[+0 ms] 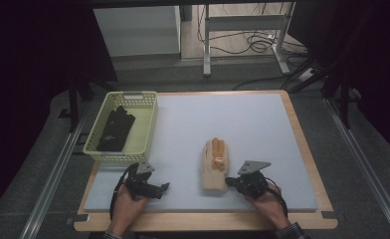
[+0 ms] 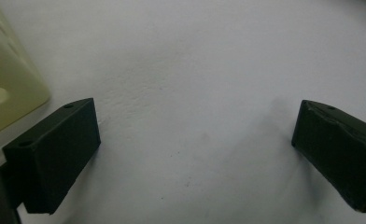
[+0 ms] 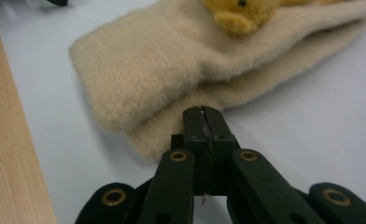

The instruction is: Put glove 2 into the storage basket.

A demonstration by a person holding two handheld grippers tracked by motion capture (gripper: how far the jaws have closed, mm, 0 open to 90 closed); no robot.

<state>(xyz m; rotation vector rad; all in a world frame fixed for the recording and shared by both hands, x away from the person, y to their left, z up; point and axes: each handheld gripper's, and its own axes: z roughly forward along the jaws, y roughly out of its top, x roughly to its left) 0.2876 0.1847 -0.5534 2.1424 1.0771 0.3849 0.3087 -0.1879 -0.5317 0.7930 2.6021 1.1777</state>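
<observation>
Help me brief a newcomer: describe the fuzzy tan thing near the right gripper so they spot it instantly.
On the pale blue-grey foam mat covering the wooden table, look near the front edge, right of centre. There lies a fuzzy beige fleece mitten with an orange bear-like trim. Unlike the dark gloves inside the pale yellow plastic basket, it lies loose on the mat.

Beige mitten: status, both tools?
Right tool shut, tips at beige mitten cuff edge; pinch unclear. Left tool open over mat. Nothing in the way.

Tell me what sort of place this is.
Probably a lab or workshop set up for recording handling work: a foam-covered board on the floor, cables trailing round a metal stand, and dark curtains at both sides.
</observation>
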